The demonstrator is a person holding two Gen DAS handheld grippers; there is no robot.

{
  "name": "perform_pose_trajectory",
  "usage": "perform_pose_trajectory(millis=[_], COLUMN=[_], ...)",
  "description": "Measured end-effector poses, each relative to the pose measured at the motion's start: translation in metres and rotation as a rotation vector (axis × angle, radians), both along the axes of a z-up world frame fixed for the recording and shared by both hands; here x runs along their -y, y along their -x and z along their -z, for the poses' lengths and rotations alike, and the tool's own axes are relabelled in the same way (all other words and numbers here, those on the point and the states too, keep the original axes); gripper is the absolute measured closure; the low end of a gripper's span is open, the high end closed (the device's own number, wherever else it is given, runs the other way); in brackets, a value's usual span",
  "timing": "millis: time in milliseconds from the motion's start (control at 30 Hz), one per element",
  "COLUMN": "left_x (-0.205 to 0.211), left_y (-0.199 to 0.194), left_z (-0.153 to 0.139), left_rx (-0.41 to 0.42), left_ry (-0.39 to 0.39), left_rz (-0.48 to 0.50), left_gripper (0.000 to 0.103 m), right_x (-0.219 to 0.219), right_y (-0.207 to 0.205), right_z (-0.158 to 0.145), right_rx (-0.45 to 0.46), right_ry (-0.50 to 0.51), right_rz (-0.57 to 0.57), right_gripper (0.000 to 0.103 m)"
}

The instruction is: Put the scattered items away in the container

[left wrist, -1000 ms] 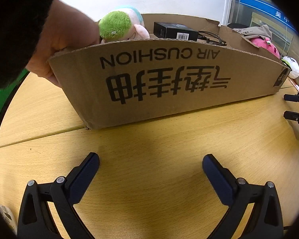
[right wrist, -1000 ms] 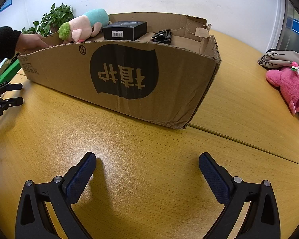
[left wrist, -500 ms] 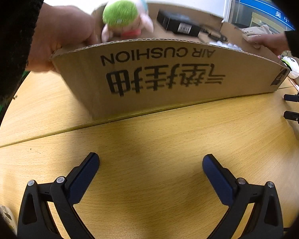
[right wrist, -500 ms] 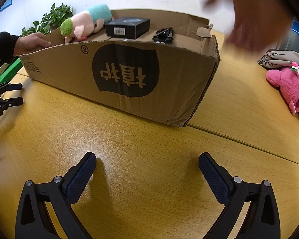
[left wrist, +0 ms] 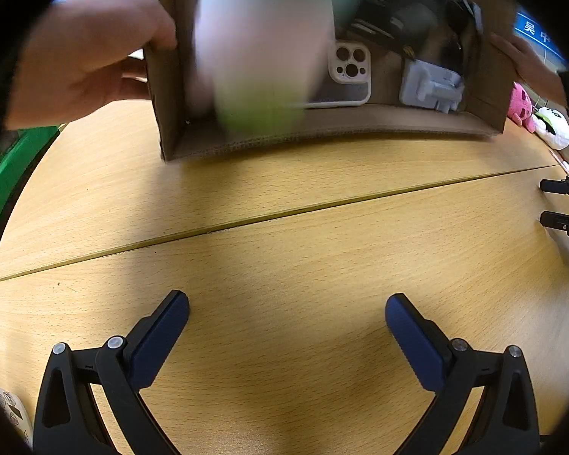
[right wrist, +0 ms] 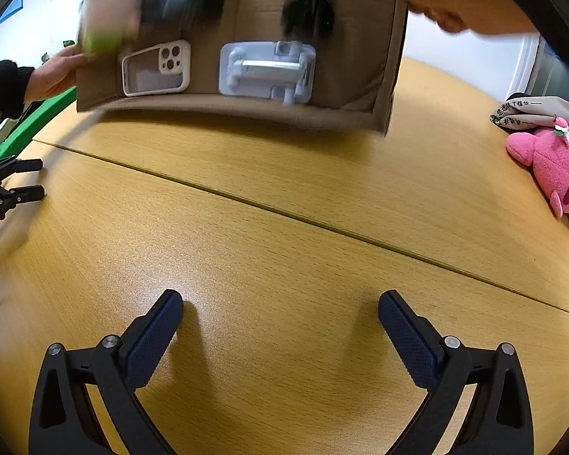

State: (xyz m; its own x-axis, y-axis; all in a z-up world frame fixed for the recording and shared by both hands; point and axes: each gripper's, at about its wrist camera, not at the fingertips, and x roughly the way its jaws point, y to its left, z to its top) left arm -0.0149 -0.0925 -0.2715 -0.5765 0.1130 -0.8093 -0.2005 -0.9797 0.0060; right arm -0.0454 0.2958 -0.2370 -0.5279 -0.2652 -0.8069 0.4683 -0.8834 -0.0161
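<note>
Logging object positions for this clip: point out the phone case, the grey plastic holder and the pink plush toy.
phone case [right wrist: 156, 69], right wrist view, clear back panel.
grey plastic holder [right wrist: 267, 72], right wrist view, its centre bar.
pink plush toy [right wrist: 555, 174], right wrist view, its head.

Showing brown on the cardboard box [right wrist: 352, 76], white on the phone case [right wrist: 156, 69], pale grey on the bracket [right wrist: 266, 72], pink on the plush toy [right wrist: 554, 174], honey-yellow woodgrain across the table [right wrist: 284, 250].

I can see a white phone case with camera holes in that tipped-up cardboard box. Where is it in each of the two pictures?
Left wrist view: the phone case sits upper centre-right, inside the tipped cardboard box, beside a blurred plush toy.
Right wrist view: the phone case sits upper left, low in the same box.
Shared landmark: the grey plastic holder, to the right of the case in both views.
</note>
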Motion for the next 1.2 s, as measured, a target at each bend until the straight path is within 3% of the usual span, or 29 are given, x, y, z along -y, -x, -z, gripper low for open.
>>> perform_pose_trajectory(millis=[233, 1200], left_x=[-0.003, 0.006], left_y=[-0.010, -0.018], left_z=[-0.002, -0.011], left_rx=[0.000, 0.001], left_ry=[-0.001, 0.002], left_rz=[0.054, 0.057], left_gripper=[0.000, 0.000], right_x=[0.003, 0.004], right_y=[0.002, 0.001], right_z=[-0.003, -0.003], right_rx=[0.000, 0.000], right_ry=[0.000, -0.001], right_rz=[0.001, -0.001], right_gripper=[0.000, 0.000])
